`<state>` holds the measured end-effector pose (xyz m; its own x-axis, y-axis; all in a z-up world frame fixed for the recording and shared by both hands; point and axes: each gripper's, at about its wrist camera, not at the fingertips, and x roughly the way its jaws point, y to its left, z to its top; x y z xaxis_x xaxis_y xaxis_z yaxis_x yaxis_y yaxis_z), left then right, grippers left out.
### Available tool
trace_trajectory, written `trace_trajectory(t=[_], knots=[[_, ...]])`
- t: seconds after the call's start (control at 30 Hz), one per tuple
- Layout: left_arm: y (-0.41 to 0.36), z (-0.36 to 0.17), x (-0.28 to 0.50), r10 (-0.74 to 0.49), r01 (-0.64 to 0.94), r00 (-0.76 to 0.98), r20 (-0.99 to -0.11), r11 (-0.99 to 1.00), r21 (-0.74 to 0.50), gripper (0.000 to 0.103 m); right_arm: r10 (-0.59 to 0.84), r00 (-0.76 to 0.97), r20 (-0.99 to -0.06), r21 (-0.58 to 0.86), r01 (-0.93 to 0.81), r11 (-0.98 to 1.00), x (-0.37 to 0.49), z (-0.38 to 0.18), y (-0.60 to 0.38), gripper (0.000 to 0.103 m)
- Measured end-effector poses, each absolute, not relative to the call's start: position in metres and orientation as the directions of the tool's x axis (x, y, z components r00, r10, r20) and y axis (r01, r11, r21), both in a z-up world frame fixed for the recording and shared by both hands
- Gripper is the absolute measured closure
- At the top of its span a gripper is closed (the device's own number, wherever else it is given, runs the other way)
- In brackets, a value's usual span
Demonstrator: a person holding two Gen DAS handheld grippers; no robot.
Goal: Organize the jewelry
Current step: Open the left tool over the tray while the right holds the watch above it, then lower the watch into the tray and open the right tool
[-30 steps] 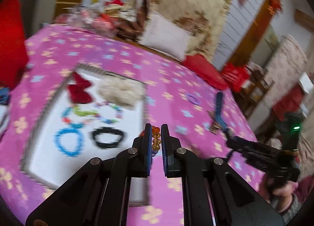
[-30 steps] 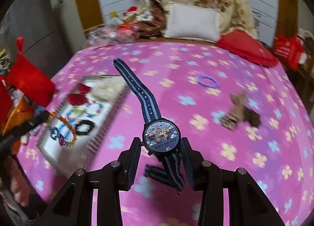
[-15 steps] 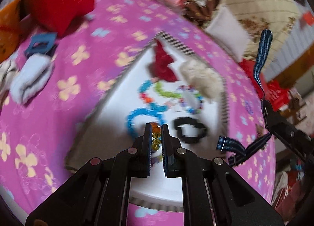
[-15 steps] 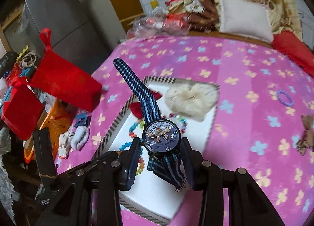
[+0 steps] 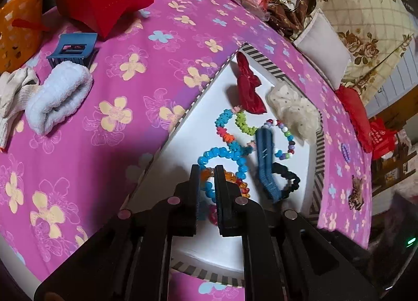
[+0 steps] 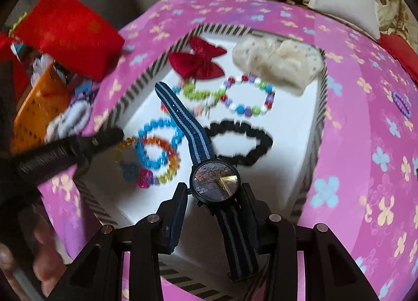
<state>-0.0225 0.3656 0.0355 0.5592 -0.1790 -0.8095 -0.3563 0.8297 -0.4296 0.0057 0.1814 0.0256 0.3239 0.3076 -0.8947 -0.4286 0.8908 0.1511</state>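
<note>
- Left wrist view: the left tool (image 5: pixel 207 170) is low over the white tray (image 5: pixel 183 149) that lies on the pink flowered bed cover (image 5: pixel 109 97). Its fingers stand a little apart with the orange bead bracelet (image 5: pixel 232 178) lying across and between them; whether they pinch it I cannot tell — the beads look to rest on the tray floor.
- This looks like the setting-down step for that bracelet, which overlaps the blue bead bracelet (image 5: pixel 222 154). The next move, I judge, calls for a clear parting of the fingers and a straight lift away, so no bead snags and drags the neighbours.
- The blue watch strap (image 5: pixel 265 154) hangs in from the right over the black scrunchie (image 5: pixel 287 178); the watch face itself is out of sight here, and the tool body hides the tray's near edge.
- Right wrist view: the right tool (image 6: pixel 214 196) is open, its fingers either side of the watch (image 6: pixel 215 179), which leans against the right finger only — one strap rises toward the tray's middle, the other hangs down between the fingers.
- The watch sits over the tray's near part, beside the black scrunchie. It seems about released; the tool must back off without catching the dangling strap.
- Motion blur smears the beads and the left tool's tip at the left, so contact there is hard to read; the dial is partly glared.
</note>
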Motion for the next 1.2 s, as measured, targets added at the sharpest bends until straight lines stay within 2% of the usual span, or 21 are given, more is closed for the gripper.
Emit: trace_trajectory(t=[0.1, 0.17, 0.23, 0.33, 0.57, 0.73, 0.9, 1.2], knots=[[0.368, 0.042, -0.025, -0.212, -0.337, 0.586, -0.782, 0.814, -0.473, 0.095, 0.304, 0.302, -0.903, 0.159, -0.423, 0.892, 0.003, 0.017, 0.181, 0.064], [0.368, 0.047, -0.028, -0.242, -0.314, 0.617, -0.749, 0.797, -0.515, 0.089, 0.318, 0.300, -0.899, 0.177, -0.415, 0.892, 0.004, 0.017, 0.178, 0.064], [0.369, 0.054, -0.030, -0.245, -0.298, 0.649, -0.721, 0.790, -0.536, 0.071, 0.327, 0.313, -0.892, 0.175, -0.428, 0.887, 0.002, 0.020, 0.177, 0.063], [0.367, 0.064, -0.034, -0.227, -0.286, 0.686, -0.691, 0.790, -0.543, 0.060, 0.318, 0.372, -0.872, 0.136, -0.438, 0.889, -0.003, 0.032, 0.175, 0.056], [0.360, 0.062, -0.029, -0.216, -0.297, 0.669, -0.711, 0.799, -0.522, 0.059, 0.323, 0.472, -0.820, 0.107, -0.428, 0.897, -0.025, 0.062, 0.144, 0.056], [0.348, 0.064, -0.029, -0.198, -0.282, 0.668, -0.717, 0.825, -0.490, 0.059, 0.250, 0.552, -0.795, 0.030, -0.377, 0.926, -0.057, 0.068, 0.093, 0.056], [0.317, 0.073, -0.033, -0.136, -0.248, 0.678, -0.722, 0.883, -0.399, 0.059, 0.132, 0.598, -0.791, -0.044, -0.271, 0.962, -0.095, 0.065, 0.028, 0.056], [0.224, 0.085, -0.072, -0.103, -0.115, 0.678, -0.728, 0.963, -0.243, 0.059, 0.070, 0.628, -0.775, 0.045, -0.055, 0.997, -0.135, 0.068, -0.105, 0.056]])
